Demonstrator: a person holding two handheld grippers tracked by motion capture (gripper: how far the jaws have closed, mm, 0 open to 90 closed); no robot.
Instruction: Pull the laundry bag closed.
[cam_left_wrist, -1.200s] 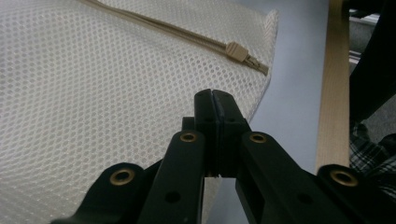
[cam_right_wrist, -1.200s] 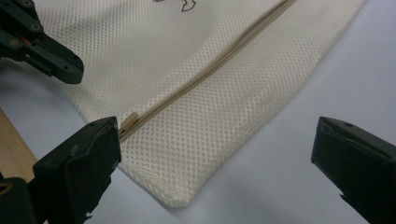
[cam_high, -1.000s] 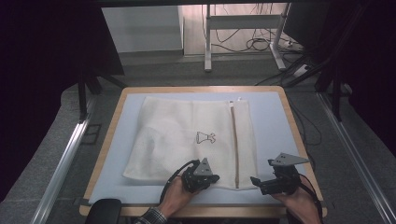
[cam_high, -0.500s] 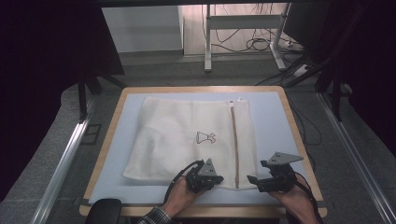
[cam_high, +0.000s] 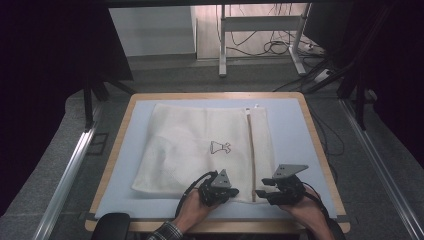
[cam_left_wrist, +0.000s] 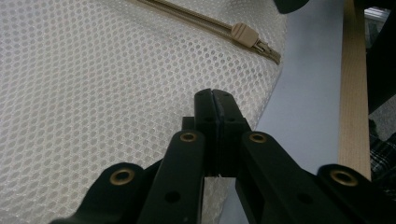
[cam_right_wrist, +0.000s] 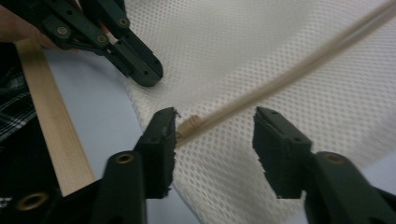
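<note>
Since a second ago the right gripper (cam_high: 264, 193) has slid left to the zipper's (cam_right_wrist: 299, 74) end, its jaws closing around the zipper pull (cam_right_wrist: 190, 125), not yet pinching. Left gripper (cam_high: 235, 191), jaws pressed together, sits on the mesh bag (cam_high: 200, 145) near the table's (cam_high: 315, 135) front edge; bare mat lies right

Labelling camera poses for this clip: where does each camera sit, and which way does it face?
High view: above the person's side, looking forward and down on the table; forearms, left gripper, right gripper.
Left gripper view: rides the left gripper, along shut jaws over the mesh bag.
Right gripper view: rides the right gripper, jaws just closing around the zipper pull.
Shared: all show the bag; both gripper views show the zipper.
</note>
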